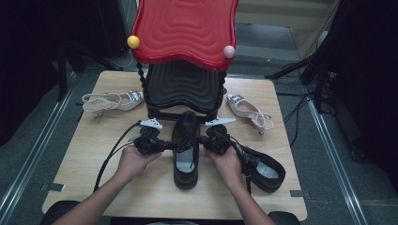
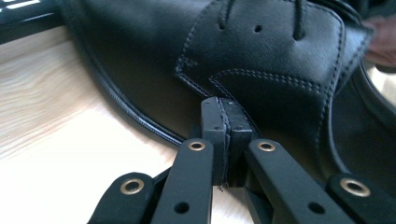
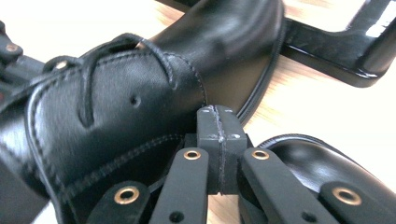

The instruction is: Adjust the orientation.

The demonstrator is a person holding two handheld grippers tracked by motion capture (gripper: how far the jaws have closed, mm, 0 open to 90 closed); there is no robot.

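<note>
A black lace-up shoe (image 1: pixel 186 154) lies in the middle of the wooden table (image 1: pixel 89 159), toe toward the rack. My left gripper (image 1: pixel 171 146) is at its left side, jaws shut with nothing between them. In the left gripper view the closed pads (image 2: pixel 224 126) rest against the shoe's leather side (image 2: pixel 261 51) below the eyelets. My right gripper (image 1: pixel 202 140) meets the shoe from the right, also shut and empty. In the right gripper view its closed tip (image 3: pixel 219 135) presses the shoe's side (image 3: pixel 116 102) near the laces.
A second black shoe (image 1: pixel 265 169) lies at the front right, close beside my right hand. A rack with a red top shelf (image 1: pixel 185 28) and a black lower shelf (image 1: pixel 183 86) stands at the back. White sandals lie left (image 1: pixel 112 101) and right (image 1: pixel 248 110) of it.
</note>
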